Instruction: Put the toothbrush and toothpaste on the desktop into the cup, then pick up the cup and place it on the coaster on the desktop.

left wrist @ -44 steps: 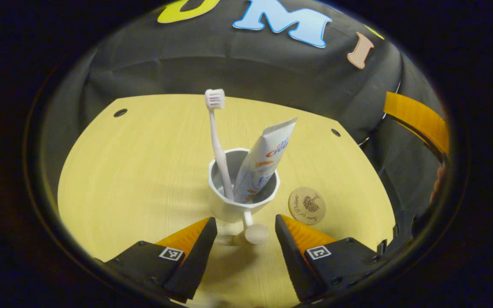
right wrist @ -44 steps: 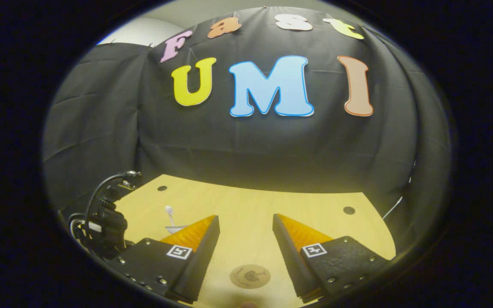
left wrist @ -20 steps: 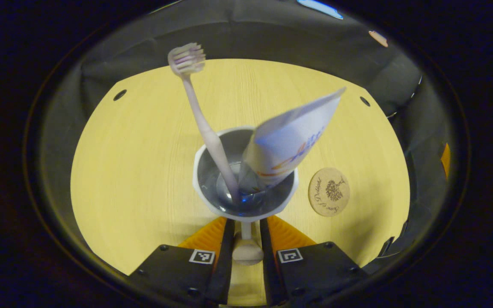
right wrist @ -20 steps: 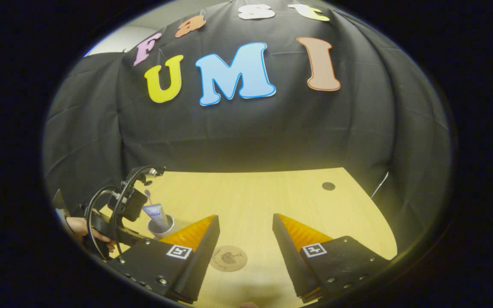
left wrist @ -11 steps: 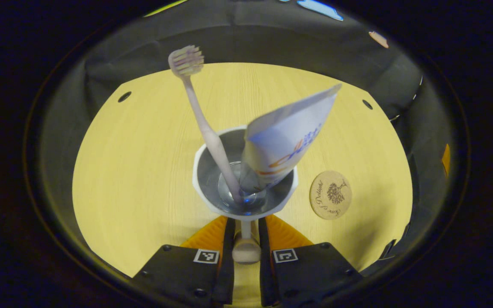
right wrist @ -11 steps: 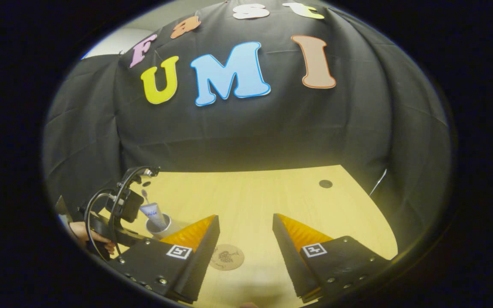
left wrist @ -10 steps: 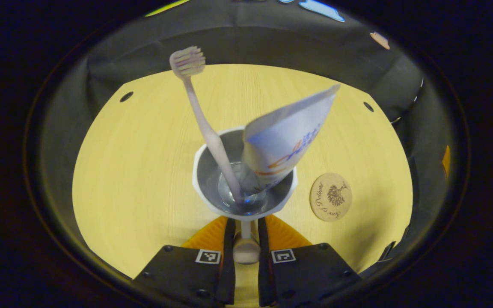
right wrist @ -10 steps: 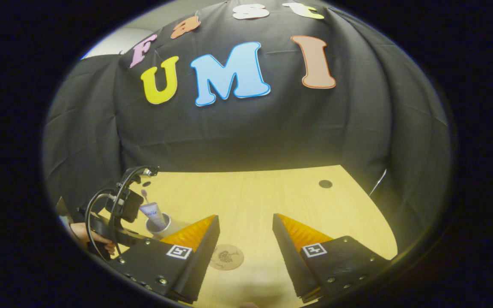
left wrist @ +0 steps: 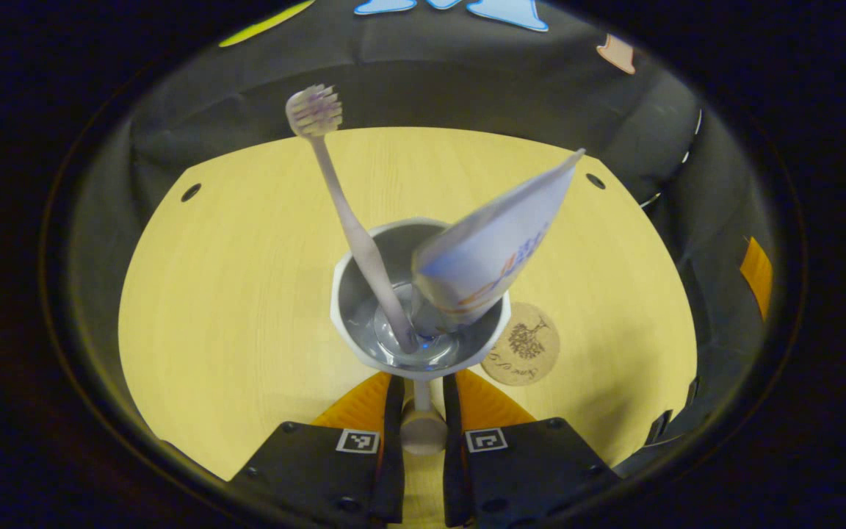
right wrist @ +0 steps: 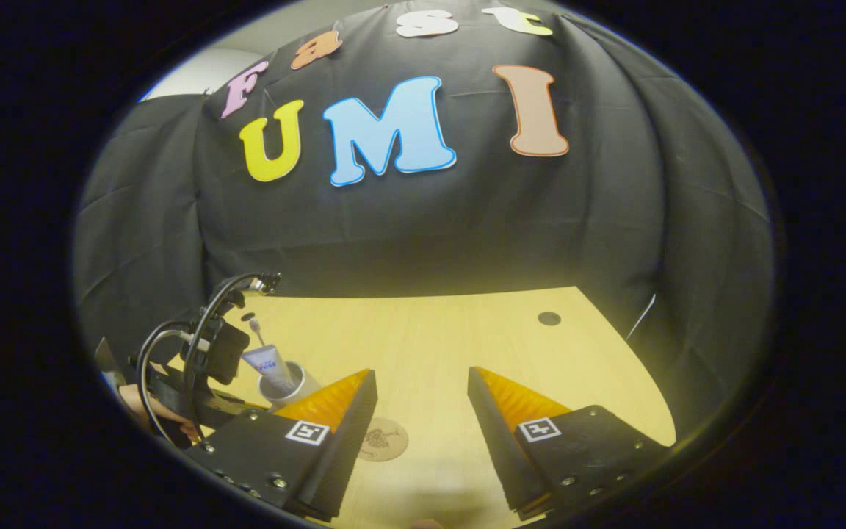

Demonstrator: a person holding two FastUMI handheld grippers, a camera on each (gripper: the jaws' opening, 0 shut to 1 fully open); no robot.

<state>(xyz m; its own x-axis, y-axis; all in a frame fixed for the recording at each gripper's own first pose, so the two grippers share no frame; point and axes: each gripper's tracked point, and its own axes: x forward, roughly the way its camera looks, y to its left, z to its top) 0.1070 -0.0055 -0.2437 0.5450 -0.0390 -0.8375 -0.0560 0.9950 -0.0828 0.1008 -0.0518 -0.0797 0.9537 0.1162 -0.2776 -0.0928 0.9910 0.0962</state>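
The cup (left wrist: 418,294), with the toothbrush (left wrist: 349,220) and toothpaste (left wrist: 485,246) standing inside, was held by its handle (left wrist: 421,430) in the left gripper (left wrist: 418,433), jaws clamped nearly together on the handle. The coaster (left wrist: 522,345) lay on the desktop (left wrist: 232,294) just right of the cup, partly overlapped by the rim in the left gripper view. The cup was judged best kept level, centred over the coaster and lowered slowly so the leaning contents stayed in. The right gripper (right wrist: 418,411) was held with jaws wide apart, gripping nothing, above the desktop.
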